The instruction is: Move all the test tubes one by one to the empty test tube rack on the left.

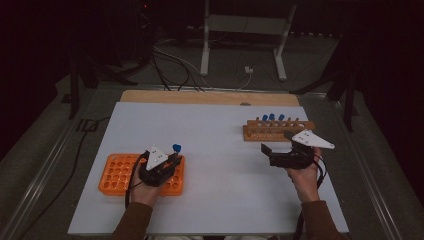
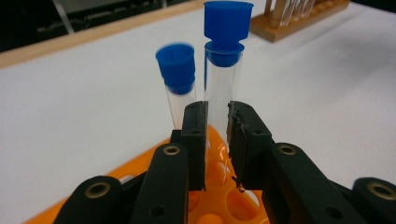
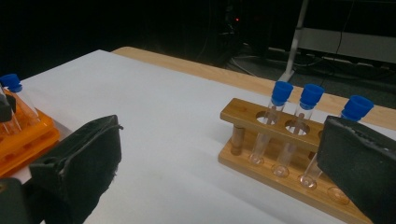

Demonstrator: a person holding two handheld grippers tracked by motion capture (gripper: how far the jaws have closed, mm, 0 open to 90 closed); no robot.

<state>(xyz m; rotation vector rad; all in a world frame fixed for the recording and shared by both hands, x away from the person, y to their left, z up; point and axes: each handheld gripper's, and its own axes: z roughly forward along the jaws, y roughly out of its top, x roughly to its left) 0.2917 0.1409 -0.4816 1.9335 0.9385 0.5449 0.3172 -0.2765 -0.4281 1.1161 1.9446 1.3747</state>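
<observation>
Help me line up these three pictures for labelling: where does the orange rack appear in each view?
High view: the orange rack lies lower left, under the left gripper.
Left gripper view: bottom centre, behind the jaws, which grip a blue-capped tube.
Right gripper view: far left edge.
Shared landmark: the wooden rack.

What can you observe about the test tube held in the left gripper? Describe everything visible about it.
The test tube is a clear, slim cylinder that looks like glass or plastic, closed by a blue stopper with a wider top and a flange sitting on the rim. It appears empty. It stands upright, clamped between the black jaws of the left gripper, with its lower end over the holes of the orange rack. Whether it is seated in a hole cannot be told. A second blue-capped tube stands close beside it.
</observation>
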